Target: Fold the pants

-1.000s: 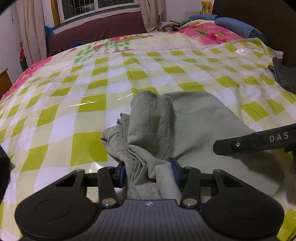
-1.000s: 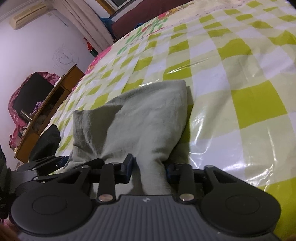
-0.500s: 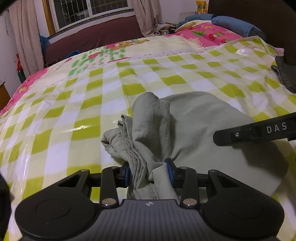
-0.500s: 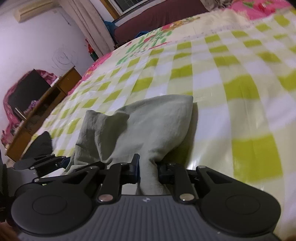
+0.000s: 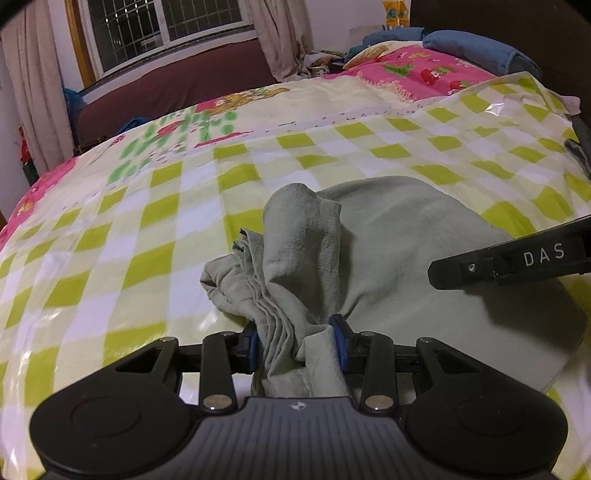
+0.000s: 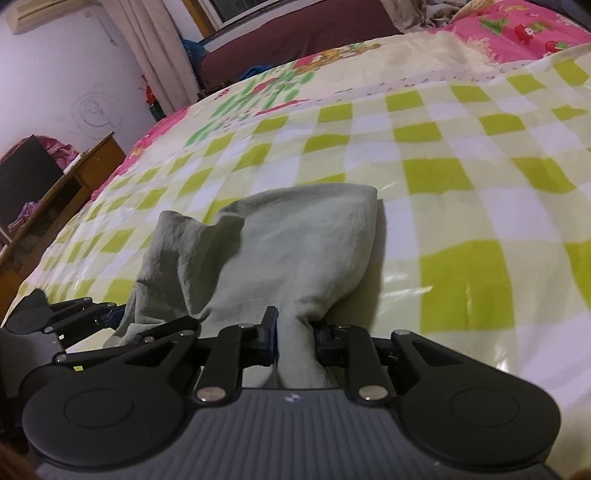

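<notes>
Green-checked bed cover (image 5: 110,258) under a barred window (image 5: 166,26), grey-green pants (image 5: 388,251) bunched on it, left gripper (image 5: 297,343) and right gripper (image 6: 295,332) each clamped on a pants edge, cloth raised higher than before.

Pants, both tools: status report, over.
Left tool shut on bunched pants. Right tool shut on another bunch. Pants part-folded on checked cover. Nothing in the way.
</notes>
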### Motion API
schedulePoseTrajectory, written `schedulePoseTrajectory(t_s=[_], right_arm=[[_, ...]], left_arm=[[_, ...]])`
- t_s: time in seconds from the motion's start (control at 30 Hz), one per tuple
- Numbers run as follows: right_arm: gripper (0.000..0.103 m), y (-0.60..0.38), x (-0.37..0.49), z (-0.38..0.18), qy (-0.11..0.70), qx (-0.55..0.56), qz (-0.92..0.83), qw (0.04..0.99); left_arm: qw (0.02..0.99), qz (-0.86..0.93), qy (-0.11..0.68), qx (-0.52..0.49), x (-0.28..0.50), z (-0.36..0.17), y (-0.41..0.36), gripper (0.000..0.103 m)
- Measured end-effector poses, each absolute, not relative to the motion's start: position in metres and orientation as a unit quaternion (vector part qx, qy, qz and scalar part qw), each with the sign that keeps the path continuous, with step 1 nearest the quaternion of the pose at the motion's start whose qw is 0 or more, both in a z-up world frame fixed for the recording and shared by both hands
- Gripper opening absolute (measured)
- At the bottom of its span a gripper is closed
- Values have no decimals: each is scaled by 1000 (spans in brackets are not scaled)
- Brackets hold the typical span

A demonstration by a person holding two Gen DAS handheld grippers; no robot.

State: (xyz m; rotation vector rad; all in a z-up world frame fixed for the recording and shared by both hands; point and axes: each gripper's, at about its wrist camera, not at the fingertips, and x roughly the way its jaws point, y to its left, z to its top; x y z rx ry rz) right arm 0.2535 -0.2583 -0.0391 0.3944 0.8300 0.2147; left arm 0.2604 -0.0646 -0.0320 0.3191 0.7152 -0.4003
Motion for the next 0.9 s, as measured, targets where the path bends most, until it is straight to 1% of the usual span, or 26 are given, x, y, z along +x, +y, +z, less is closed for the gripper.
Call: schedulePoseTrajectory(t_s=[0.27, 0.37, 0.47, 0.57, 0.73, 0.9], right_arm=[[19, -277, 277, -41, 398, 193, 76, 894], [20, -284, 279, -43, 399, 207, 70, 890], [27, -290, 272, -37, 394, 213, 60, 892], [29, -293, 254, -26, 382, 188, 40, 904], [29, -299, 207, -7, 352, 185, 12, 917], [29, -302, 167, 0, 346, 202, -7, 916]], left_arm=[[905, -199, 346, 149, 290, -37, -85, 54], [907, -192, 343, 148, 293, -38, -86, 61], [911, -187, 338, 141, 288, -37, -80, 66], [916, -174, 334, 140, 279, -34, -72, 74], [922, -157, 329, 133, 251, -25, -60, 76], [923, -148, 325, 140, 218, -18, -54, 85]])
